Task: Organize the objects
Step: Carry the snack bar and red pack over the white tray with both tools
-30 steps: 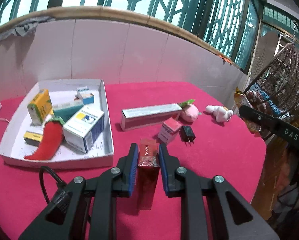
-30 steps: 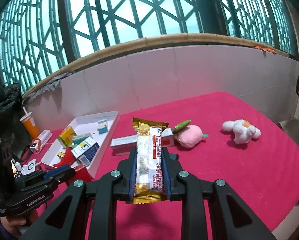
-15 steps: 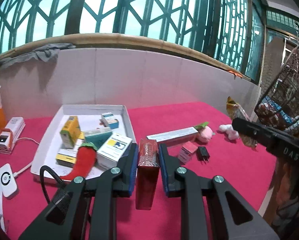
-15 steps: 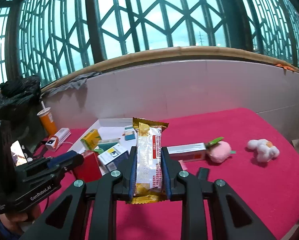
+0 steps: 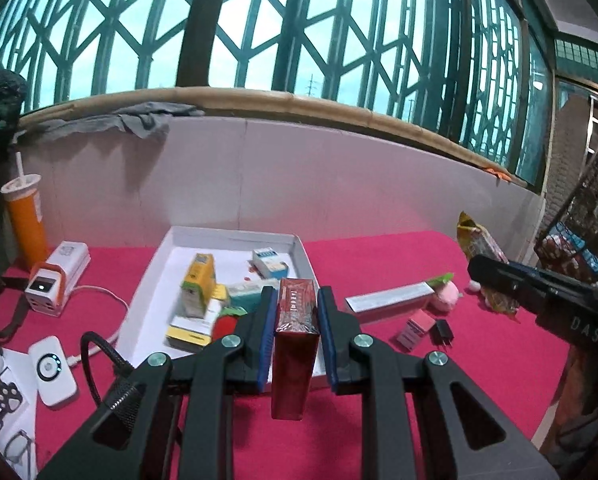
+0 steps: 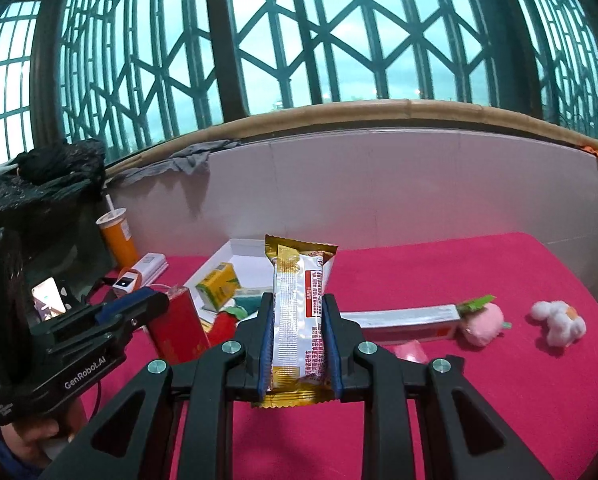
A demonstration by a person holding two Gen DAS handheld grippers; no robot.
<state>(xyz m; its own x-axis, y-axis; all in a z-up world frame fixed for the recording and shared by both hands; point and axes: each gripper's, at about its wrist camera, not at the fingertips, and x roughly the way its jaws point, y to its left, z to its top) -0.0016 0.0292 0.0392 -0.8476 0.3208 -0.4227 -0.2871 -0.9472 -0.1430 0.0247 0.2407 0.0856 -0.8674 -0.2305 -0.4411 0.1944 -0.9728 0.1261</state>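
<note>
My left gripper (image 5: pixel 294 300) is shut on a red box (image 5: pixel 295 332), held upright above the near edge of the white tray (image 5: pixel 299 248). The tray holds a yellow box (image 5: pixel 198 288), a blue-white box (image 5: pixel 270 262), a teal box and a red plush chili (image 5: pixel 225 322). My right gripper (image 6: pixel 295 308) is shut on a gold and silver snack bar (image 6: pixel 297 312), held above the red table to the right of the tray (image 6: pixel 235 250). In the right wrist view the left gripper (image 6: pixel 139 308) with the red box (image 6: pixel 177 328) shows at lower left.
On the red table lie a long white-red box (image 5: pixel 389 298), a pink plush (image 5: pixel 445 296), a small pink box (image 5: pixel 415 328), a black plug (image 5: pixel 443 332) and a white plush toy (image 6: pixel 557 322). Left of the tray stand an orange cup (image 5: pixel 25 216), a charger (image 5: pixel 55 276) and cables.
Both grippers have risen and drawn back with their loads, and both views have swung left: the tray looks smaller and farther, and the cup and charger have come into view.
</note>
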